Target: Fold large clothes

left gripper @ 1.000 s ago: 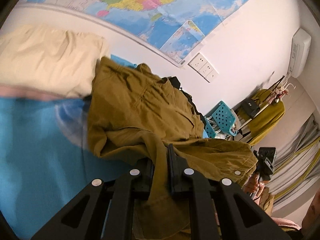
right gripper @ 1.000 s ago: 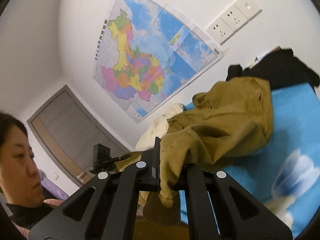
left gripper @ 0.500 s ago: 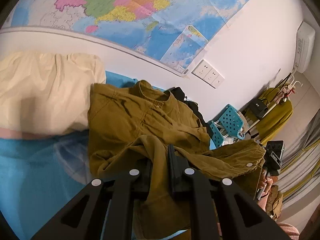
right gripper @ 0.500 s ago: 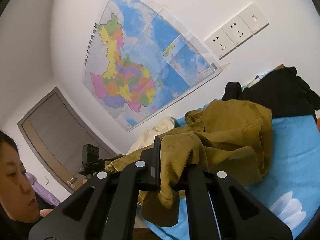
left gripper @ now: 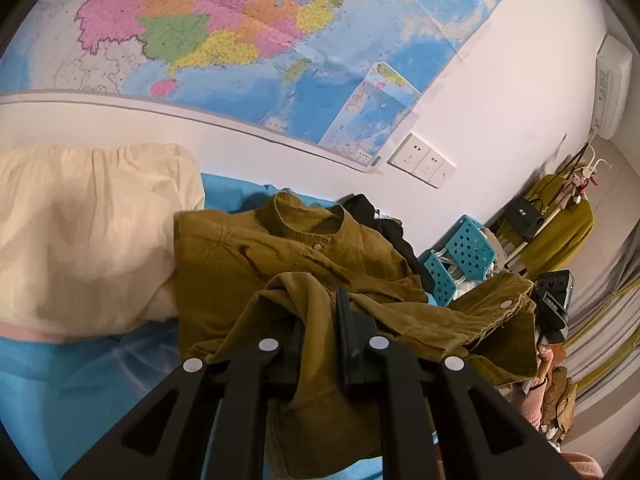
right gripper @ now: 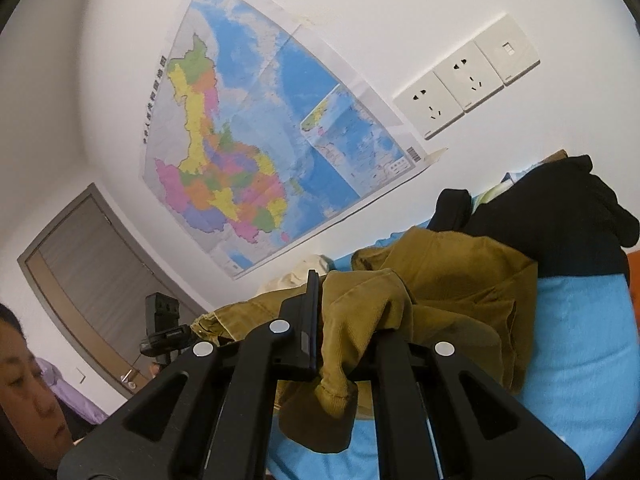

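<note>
Both my claws are clamped on the mustard-brown corduroy button-up shirt (left gripper: 288,256): the left claw (left gripper: 320,336) pinches a fold of its lower cloth, and the right claw (right gripper: 344,332) bites a bunched hem that droops below the pads. The shirt lies collar-up on the bed's bright blue sheet (left gripper: 60,384), its lower half raised between my two claws.

I judge this the fold of hem toward collar. To do it well I want both claws level with each other and the cloth taut between them, so the crease runs straight, and I should set down short of the collar at 12 o'clock.

Edges now. At 9 o'clock in the left view the cream-coloured soft pillow (left gripper: 80,232) touches the shirt's shoulder, so no room to drift that way. At 1 o'clock a black crumpled garment (right gripper: 560,216) crowds the shirt's far side. The white wall with the colourful paper map (right gripper: 256,136) stands close behind. Open sheet shows at 7 o'clock and, in the right view, at 4 o'clock.
</note>
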`<state>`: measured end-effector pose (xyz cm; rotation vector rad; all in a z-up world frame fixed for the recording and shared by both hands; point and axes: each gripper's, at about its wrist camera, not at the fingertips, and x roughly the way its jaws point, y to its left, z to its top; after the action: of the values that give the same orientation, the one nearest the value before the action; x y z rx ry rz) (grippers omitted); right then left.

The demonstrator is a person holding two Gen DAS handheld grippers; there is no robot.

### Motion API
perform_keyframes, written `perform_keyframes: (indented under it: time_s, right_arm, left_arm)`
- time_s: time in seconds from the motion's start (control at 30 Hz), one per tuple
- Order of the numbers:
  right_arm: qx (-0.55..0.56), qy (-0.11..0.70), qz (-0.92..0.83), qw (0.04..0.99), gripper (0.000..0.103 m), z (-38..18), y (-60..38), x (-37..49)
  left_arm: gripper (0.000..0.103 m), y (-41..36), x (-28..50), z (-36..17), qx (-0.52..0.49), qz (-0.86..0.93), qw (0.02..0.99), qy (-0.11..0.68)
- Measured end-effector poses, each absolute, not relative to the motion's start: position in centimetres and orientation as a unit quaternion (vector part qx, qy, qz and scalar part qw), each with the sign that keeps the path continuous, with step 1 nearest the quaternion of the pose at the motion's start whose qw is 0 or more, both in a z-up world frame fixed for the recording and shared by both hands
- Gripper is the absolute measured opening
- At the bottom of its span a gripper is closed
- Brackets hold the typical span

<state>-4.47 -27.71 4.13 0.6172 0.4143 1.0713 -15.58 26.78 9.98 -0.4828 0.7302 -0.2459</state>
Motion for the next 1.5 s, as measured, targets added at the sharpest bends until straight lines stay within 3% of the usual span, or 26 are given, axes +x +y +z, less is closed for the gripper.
perform_keyframes:
  time_s: [0.87, 1.5]
  right_arm:
    - [0.301, 0.250, 0.460, 0.797, 0.005, 5.1, -24.9, 5.3]
    - [0.305, 0.309, 0.421, 0.797, 0.006, 2.9, -22.7, 11.7]
  left_arm:
    - [0.011, 28.0, -6.0, 9.5, -0.208, -0.075, 0.893, 0.391]
    - [0.012, 29.4, 1.2, 5.6, -0.213, -0.043, 0.870, 0.442]
